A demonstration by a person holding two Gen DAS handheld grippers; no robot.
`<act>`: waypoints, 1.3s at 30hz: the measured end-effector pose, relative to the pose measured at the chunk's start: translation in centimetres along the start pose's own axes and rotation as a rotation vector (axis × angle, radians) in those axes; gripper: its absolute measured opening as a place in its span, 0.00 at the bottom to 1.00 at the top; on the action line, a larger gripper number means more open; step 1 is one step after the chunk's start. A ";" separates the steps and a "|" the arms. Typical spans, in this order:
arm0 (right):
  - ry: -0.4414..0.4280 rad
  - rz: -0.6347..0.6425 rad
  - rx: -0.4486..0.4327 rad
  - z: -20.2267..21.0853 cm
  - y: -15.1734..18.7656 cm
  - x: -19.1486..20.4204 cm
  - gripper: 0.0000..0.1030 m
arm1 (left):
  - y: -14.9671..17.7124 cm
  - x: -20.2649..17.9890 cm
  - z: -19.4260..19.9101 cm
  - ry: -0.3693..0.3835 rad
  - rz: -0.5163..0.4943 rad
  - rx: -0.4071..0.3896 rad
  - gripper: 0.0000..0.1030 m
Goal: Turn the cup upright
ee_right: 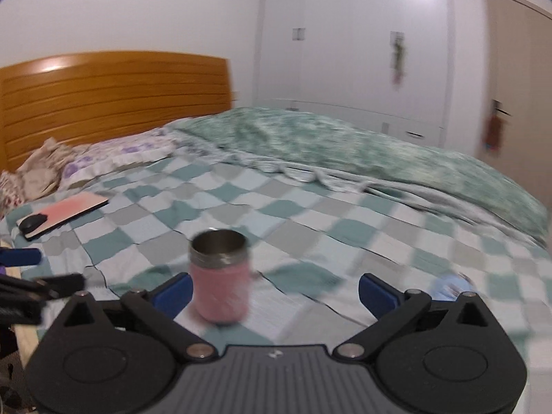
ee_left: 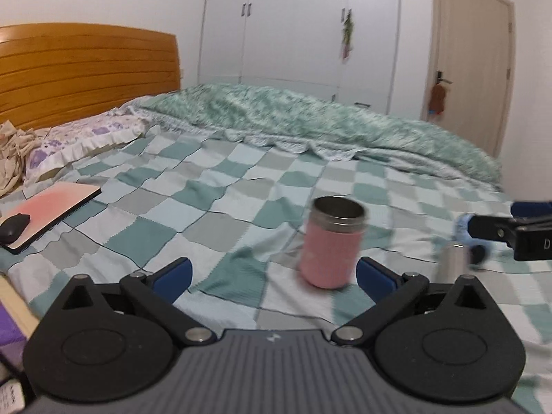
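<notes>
A pink cup [ee_left: 329,248] with a steel rim stands upright, mouth up, on the checked bedspread; it also shows in the right wrist view [ee_right: 220,281]. My left gripper [ee_left: 272,277] is open and empty, with the cup just ahead of its right finger. My right gripper [ee_right: 274,293] is open and empty, with the cup just ahead of its left finger. The right gripper's tip [ee_left: 517,234] shows at the right edge of the left wrist view, apart from the cup.
A pink-topped tablet [ee_left: 51,212] with a black mouse [ee_left: 13,229] lies at the left of the bed. A light blue object [ee_right: 452,286] and a small steel piece [ee_left: 452,262] lie right of the cup. A green quilt [ee_left: 310,120] is heaped behind.
</notes>
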State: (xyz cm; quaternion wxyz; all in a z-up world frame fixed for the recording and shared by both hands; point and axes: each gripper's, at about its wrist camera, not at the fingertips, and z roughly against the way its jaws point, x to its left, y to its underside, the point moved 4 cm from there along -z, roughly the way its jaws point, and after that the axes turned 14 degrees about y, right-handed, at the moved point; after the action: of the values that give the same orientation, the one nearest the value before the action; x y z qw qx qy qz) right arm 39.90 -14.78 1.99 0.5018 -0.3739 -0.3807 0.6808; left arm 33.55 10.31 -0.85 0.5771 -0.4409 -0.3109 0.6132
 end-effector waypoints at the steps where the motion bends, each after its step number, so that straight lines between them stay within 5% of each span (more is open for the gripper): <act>1: 0.025 -0.008 0.004 1.3 0.7 -1.1 1.00 | 0.2 -0.7 0.9 0.007 -0.010 0.000 1.00; 6: 0.084 -0.028 -0.002 7.0 4.1 -3.7 1.00 | 1.2 -3.8 5.1 0.016 -0.064 -0.041 1.00; 14: 0.064 -0.070 -0.079 15.1 7.1 -3.2 1.00 | 2.9 -7.2 12.1 0.042 -0.115 -0.133 1.00; 21: 0.055 -0.060 -0.166 23.0 10.4 -2.4 1.00 | 6.4 -7.7 18.3 0.059 -0.139 -0.210 1.00; 26: 0.102 -0.034 -0.200 27.4 12.6 -2.1 1.00 | 8.6 -7.9 21.2 0.128 -0.125 -0.193 1.00; 30: 0.099 0.023 -0.232 30.9 14.0 -1.4 1.00 | 10.3 -8.1 24.0 0.056 -0.070 -0.244 1.00; 34: 0.078 -0.038 -0.224 33.5 15.9 -1.2 1.00 | 12.2 -9.4 26.0 0.027 -0.228 -0.257 1.00; 39: 0.109 -0.033 -0.229 35.2 17.9 0.1 1.00 | 14.3 -9.4 26.6 0.040 -0.088 -0.196 1.00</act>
State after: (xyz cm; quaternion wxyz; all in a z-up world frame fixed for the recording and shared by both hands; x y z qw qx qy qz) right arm 1.36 -23.37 1.09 0.4871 -0.4588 -0.4341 0.6031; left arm 2.90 2.49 -0.75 0.5638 -0.4930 -0.3769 0.5450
